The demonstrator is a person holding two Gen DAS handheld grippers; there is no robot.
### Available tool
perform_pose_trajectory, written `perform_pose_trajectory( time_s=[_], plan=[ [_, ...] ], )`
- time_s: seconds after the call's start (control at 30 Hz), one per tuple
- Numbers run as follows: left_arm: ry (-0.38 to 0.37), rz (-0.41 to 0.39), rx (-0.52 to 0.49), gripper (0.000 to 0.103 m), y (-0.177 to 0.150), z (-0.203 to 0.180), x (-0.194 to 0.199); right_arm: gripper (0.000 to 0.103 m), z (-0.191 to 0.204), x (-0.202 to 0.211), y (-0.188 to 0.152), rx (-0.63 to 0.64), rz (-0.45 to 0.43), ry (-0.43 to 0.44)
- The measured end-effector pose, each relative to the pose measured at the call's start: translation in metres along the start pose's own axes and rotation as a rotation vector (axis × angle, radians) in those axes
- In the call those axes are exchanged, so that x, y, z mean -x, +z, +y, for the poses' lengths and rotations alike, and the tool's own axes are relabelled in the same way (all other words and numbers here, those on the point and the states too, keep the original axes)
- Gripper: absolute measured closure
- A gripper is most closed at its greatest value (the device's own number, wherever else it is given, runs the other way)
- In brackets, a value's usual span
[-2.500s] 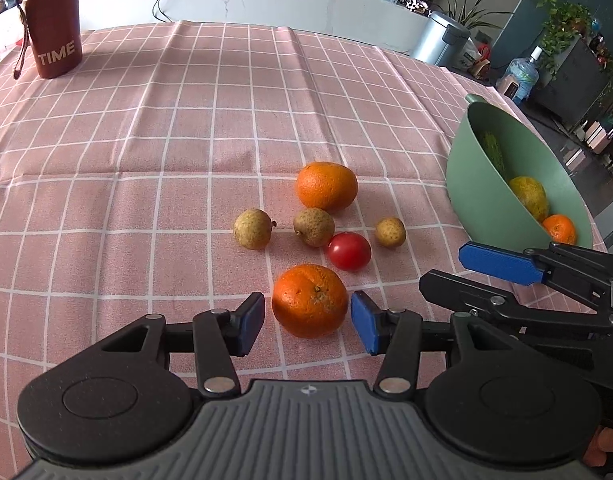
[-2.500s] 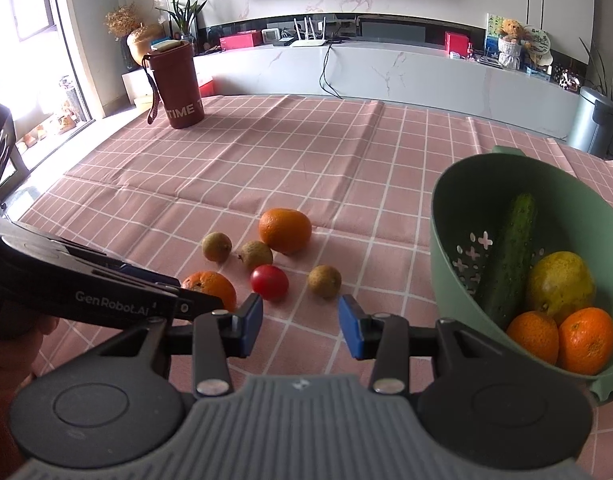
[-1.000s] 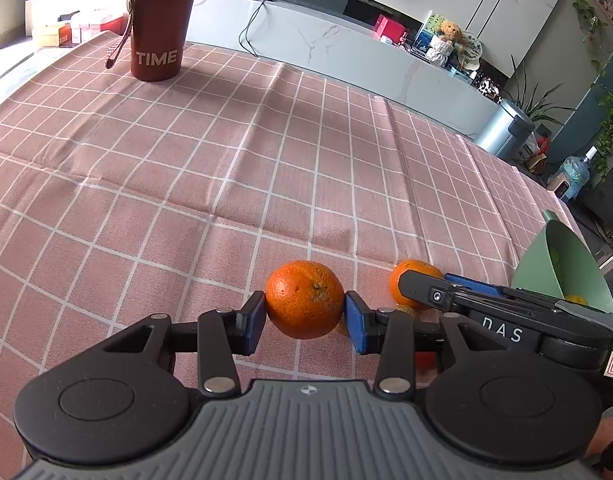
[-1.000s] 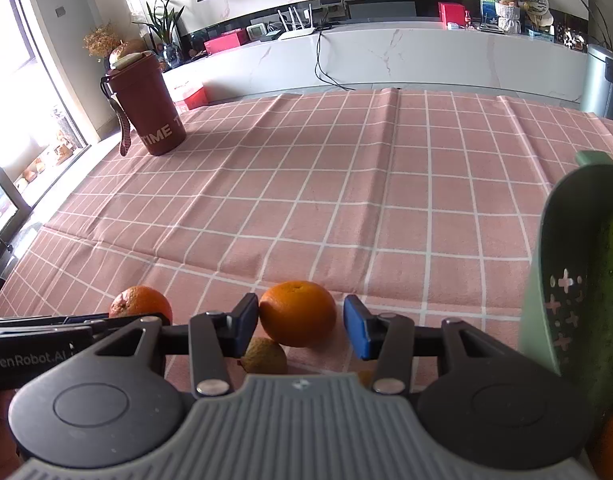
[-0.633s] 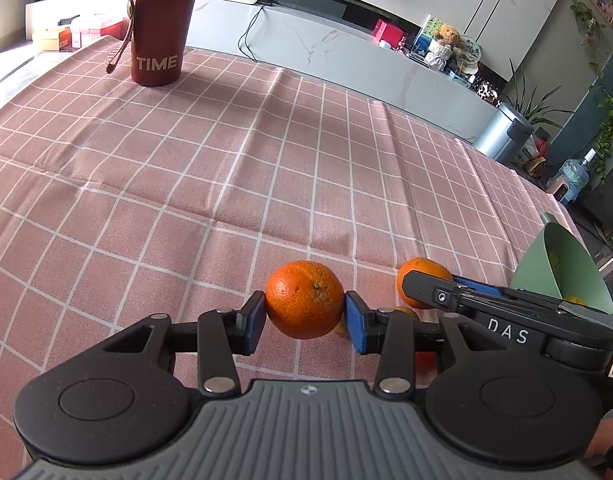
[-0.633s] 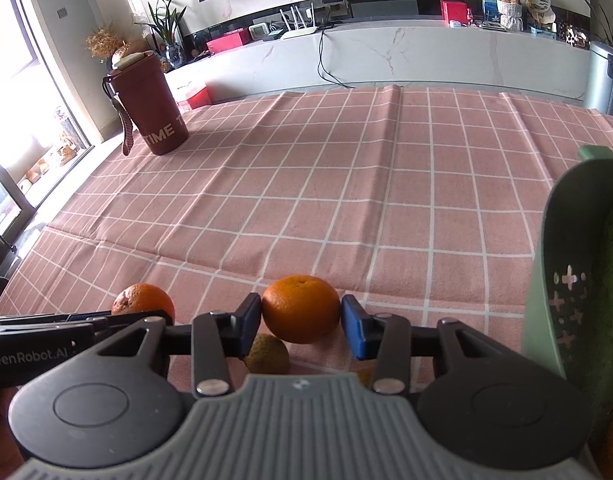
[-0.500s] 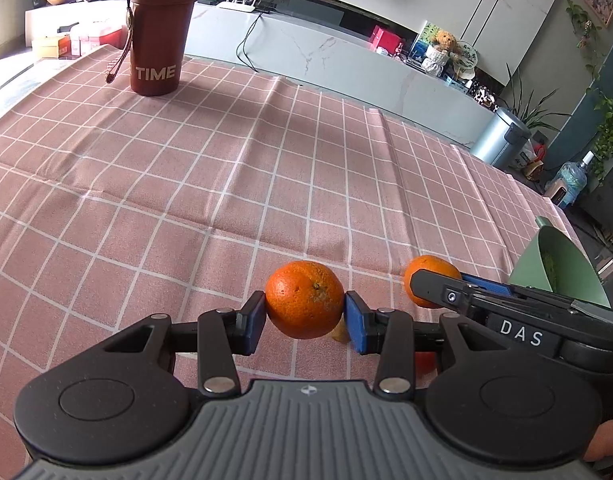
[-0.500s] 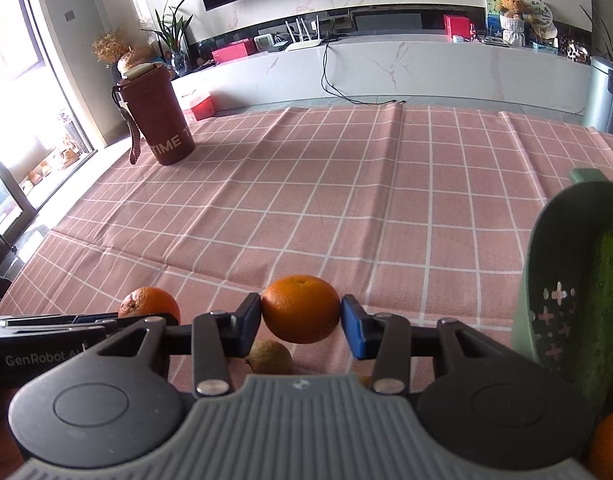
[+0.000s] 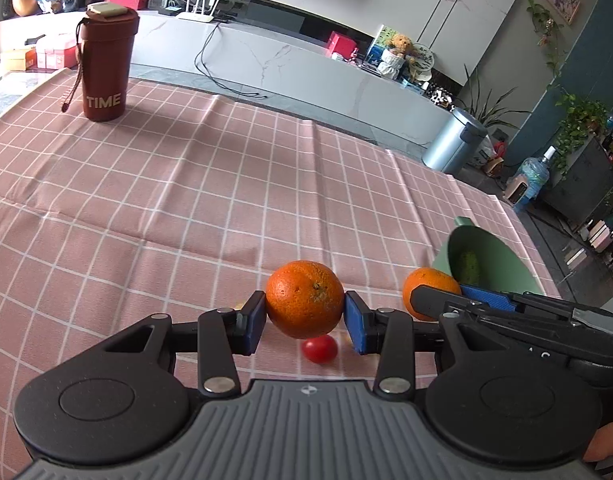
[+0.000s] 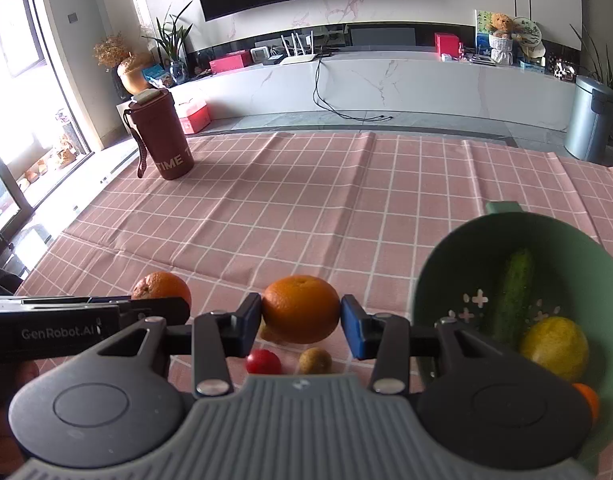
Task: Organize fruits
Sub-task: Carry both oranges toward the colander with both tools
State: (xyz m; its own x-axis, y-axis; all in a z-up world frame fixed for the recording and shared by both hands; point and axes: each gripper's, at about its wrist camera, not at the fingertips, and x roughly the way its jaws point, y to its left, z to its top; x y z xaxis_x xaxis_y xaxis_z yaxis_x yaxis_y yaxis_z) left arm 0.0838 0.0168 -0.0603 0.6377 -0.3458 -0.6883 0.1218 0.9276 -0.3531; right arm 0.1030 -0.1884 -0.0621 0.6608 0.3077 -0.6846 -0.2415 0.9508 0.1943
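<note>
Two oranges now ride clear of the pink checked tablecloth (image 9: 186,184), where 2.5 seconds ago both lay among the loose fruit. At lower centre of its own view, the left gripper (image 9: 304,322) is clenched on one orange (image 9: 304,299); the right gripper (image 10: 301,320) grips the other orange (image 10: 301,309) likewise. Both lifts appear complete, leaving the carry to the green colander (image 10: 430,280) at lower right. A cherry tomato (image 10: 263,362) and one small brown fruit (image 10: 315,360) remain on the cloth; any others are hidden behind the grippers, and the colander's lower contents are partly blocked.
</note>
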Motion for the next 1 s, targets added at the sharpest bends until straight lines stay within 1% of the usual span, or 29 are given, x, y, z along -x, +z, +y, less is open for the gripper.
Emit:
perform_pose_trajectory(
  time_s=[0.1,0.23,0.3,0.43,0.5,0.57,0.67,0.77,0.8,0.93,1.0],
  plan=[
    [-0.050,0.001,-0.019,0.056,0.003,-0.019,0.001,0.063,-0.016,0.020,-0.001,-0.007,0.001,-0.009],
    [-0.118,0.016,-0.060,0.056,0.006,-0.050,-0.002,0.063,-0.049,0.045,-0.001,-0.056,0.010,-0.022],
    [-0.147,0.027,-0.085,0.056,0.008,-0.066,-0.008,0.063,-0.065,0.056,0.000,-0.072,0.015,-0.042],
    [-0.176,0.068,-0.127,0.056,0.011,-0.096,-0.027,0.063,-0.095,0.069,0.001,-0.076,0.028,-0.101],
    [-0.198,0.102,-0.149,0.056,0.015,-0.112,-0.039,0.063,-0.108,0.070,0.003,-0.069,0.045,-0.122],
    [-0.193,0.145,-0.187,0.056,0.017,-0.127,-0.052,0.063,-0.121,0.068,0.004,-0.059,0.069,-0.134],
    [-0.137,0.210,-0.256,0.056,0.023,-0.147,-0.070,0.063,-0.134,0.059,0.006,-0.026,0.103,-0.151],
    [-0.108,0.227,-0.312,0.056,0.028,-0.160,-0.083,0.063,-0.142,0.047,0.012,0.035,0.127,-0.162],
    [-0.106,0.233,-0.328,0.056,0.029,-0.163,-0.088,0.063,-0.145,0.043,0.014,0.051,0.133,-0.165],
    [-0.067,0.306,-0.344,0.056,0.030,-0.167,-0.106,0.063,-0.152,0.023,0.021,0.108,0.161,-0.173],
    [-0.061,0.332,-0.369,0.056,0.030,-0.167,-0.113,0.063,-0.152,0.017,0.026,0.142,0.154,-0.170]
  ],
)
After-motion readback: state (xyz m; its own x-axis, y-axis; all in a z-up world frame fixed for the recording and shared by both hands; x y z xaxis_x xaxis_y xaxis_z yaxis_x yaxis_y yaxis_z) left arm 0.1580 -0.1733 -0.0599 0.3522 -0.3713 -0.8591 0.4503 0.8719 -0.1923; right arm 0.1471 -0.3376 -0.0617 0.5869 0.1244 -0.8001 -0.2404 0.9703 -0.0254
